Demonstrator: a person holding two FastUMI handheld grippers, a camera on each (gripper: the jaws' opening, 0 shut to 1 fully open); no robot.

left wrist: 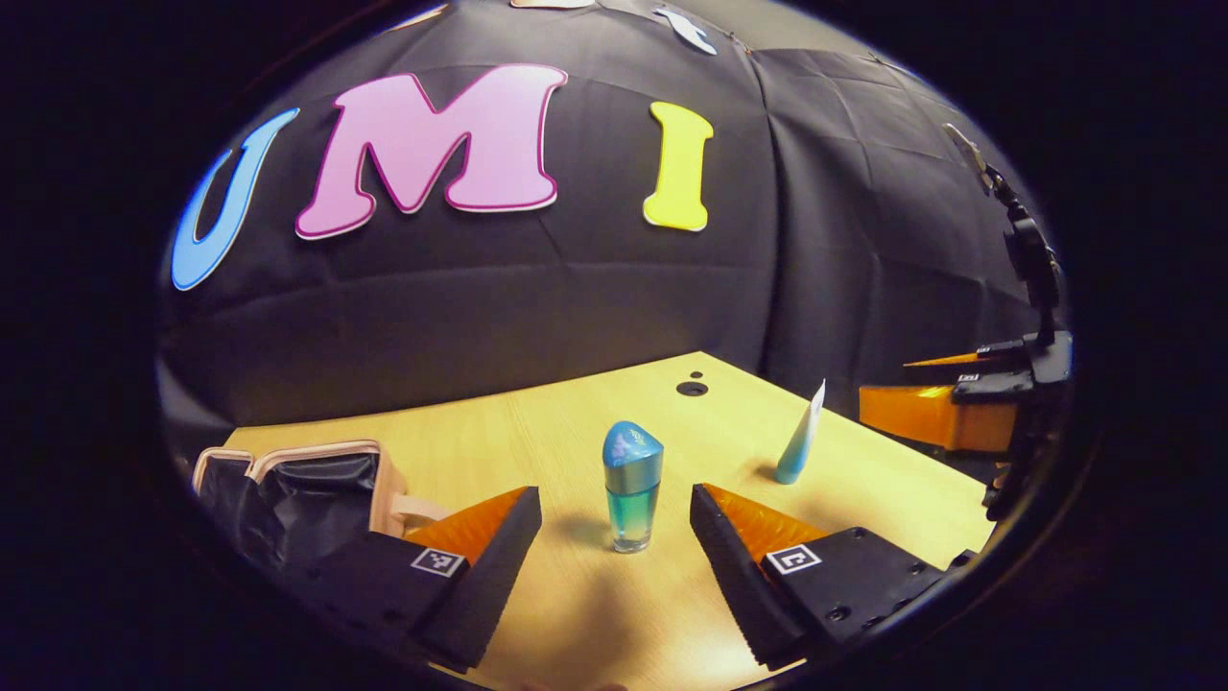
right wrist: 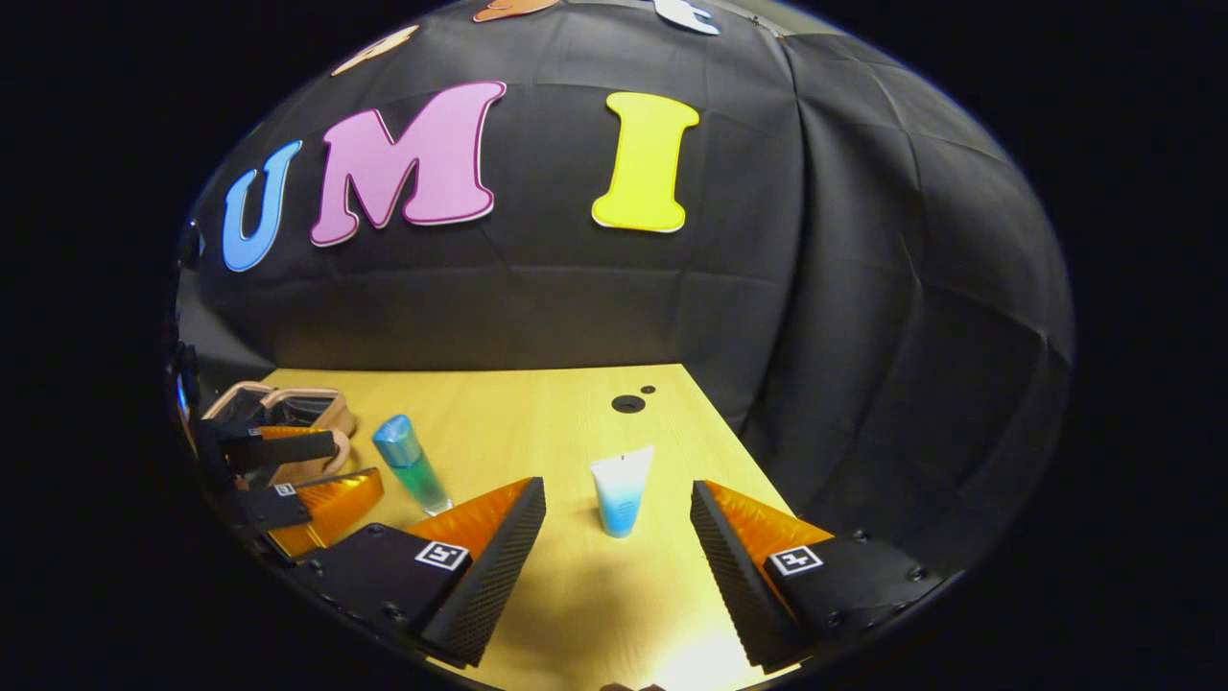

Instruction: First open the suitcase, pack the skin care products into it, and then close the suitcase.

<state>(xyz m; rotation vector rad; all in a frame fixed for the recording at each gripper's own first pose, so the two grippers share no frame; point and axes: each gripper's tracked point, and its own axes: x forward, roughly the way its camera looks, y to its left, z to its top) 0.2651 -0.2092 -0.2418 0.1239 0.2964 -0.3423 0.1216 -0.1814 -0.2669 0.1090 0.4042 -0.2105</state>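
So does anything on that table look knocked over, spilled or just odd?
Nothing stands out. The blue-capped bottle and the small tube both stand upright on the wooden table, with no spill around them. The suitcase lies open at the table's edge. Both grippers are open.

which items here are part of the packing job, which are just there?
Job items:
- suitcase, open, at the table's left
- blue-capped bottle, upright, between the open left gripper fingers, untouched
- white tube, standing on its cap, ahead of the open right gripper

Just there:
- wooden table
- table's cable holes
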